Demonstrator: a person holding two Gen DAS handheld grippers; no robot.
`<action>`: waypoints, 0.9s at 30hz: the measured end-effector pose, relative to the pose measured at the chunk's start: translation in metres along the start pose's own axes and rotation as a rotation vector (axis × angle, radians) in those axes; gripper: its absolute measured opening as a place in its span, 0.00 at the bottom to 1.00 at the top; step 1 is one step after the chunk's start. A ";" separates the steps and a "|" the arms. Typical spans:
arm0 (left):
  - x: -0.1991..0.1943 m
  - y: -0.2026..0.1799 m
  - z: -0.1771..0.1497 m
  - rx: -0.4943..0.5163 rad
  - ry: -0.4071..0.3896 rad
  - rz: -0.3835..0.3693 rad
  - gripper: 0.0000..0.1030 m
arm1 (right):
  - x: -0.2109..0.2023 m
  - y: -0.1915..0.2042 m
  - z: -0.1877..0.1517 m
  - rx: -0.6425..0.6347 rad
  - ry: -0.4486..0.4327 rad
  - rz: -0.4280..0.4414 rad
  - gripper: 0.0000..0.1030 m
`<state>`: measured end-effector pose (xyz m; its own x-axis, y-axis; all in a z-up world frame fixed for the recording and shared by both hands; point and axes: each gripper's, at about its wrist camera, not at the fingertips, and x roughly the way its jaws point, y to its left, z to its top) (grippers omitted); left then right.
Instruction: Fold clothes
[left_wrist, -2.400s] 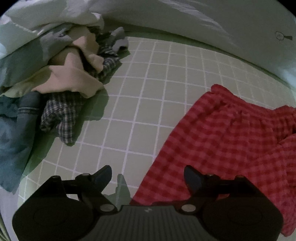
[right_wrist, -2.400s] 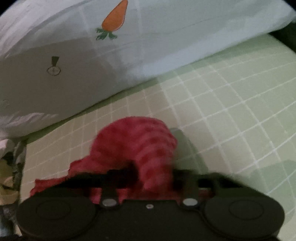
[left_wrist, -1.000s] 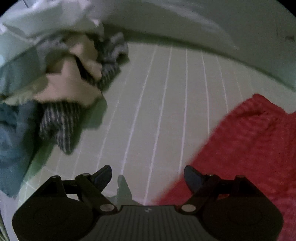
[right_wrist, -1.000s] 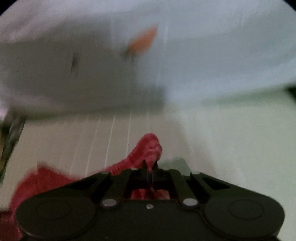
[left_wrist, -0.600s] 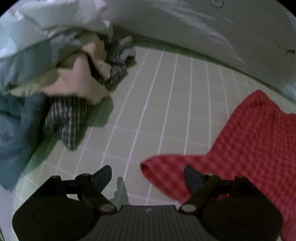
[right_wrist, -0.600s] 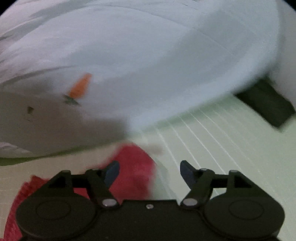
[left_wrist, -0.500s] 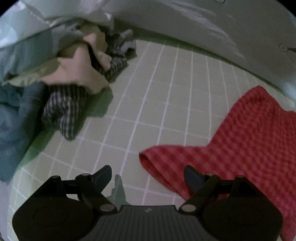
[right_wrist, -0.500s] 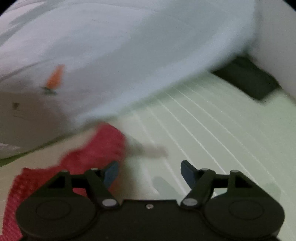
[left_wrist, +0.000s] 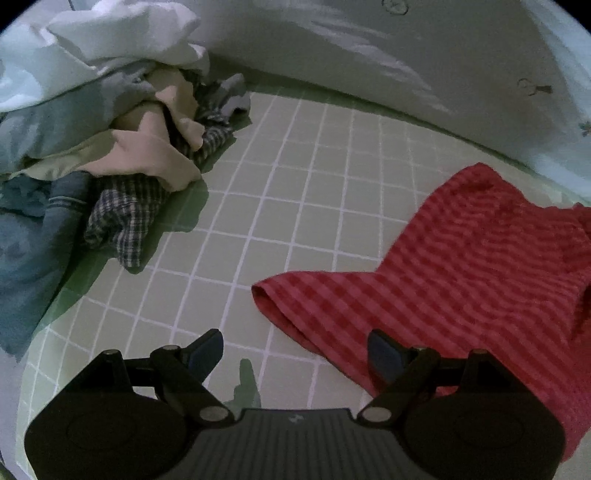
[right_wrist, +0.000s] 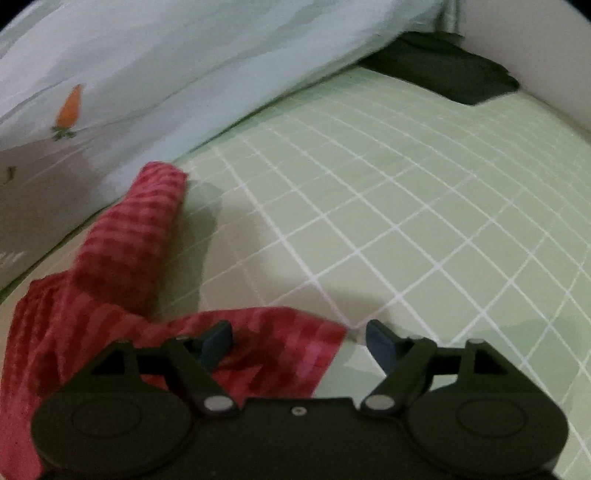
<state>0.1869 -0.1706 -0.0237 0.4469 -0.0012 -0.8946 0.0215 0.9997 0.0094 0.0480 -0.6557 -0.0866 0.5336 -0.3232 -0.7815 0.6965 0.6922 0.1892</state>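
Red checked shorts (left_wrist: 461, 266) lie spread on the green grid sheet (left_wrist: 295, 206), to the right in the left wrist view. My left gripper (left_wrist: 295, 349) is open and empty, just left of the near leg's hem. In the right wrist view the same shorts (right_wrist: 122, 251) lie at the left, one leg stretching toward the pillow. My right gripper (right_wrist: 299, 343) is open, with a corner of the red cloth lying between and under its fingers.
A heap of unfolded clothes (left_wrist: 110, 166) sits at the left: blue, beige and dark plaid pieces. A white pillow with a carrot print (right_wrist: 147, 74) runs along the back. A dark folded item (right_wrist: 443, 74) lies at the far right corner of the bed.
My right gripper let go of the red shorts and opened, then swung right. The shorts dropped flat on the sheet, a leg now spread out before my left gripper.
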 end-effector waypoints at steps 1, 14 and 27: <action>-0.004 -0.001 -0.003 -0.002 -0.005 -0.001 0.83 | -0.001 0.003 -0.001 -0.031 0.000 0.001 0.64; -0.038 -0.011 -0.063 -0.125 -0.034 0.019 0.83 | -0.078 -0.031 -0.010 -0.152 -0.083 -0.052 0.02; -0.037 -0.016 -0.082 -0.082 0.010 0.026 0.83 | -0.081 -0.056 -0.030 -0.146 0.008 -0.117 0.53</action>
<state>0.0968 -0.1846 -0.0278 0.4375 0.0243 -0.8989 -0.0633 0.9980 -0.0038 -0.0491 -0.6491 -0.0513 0.4490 -0.4021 -0.7980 0.6761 0.7367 0.0092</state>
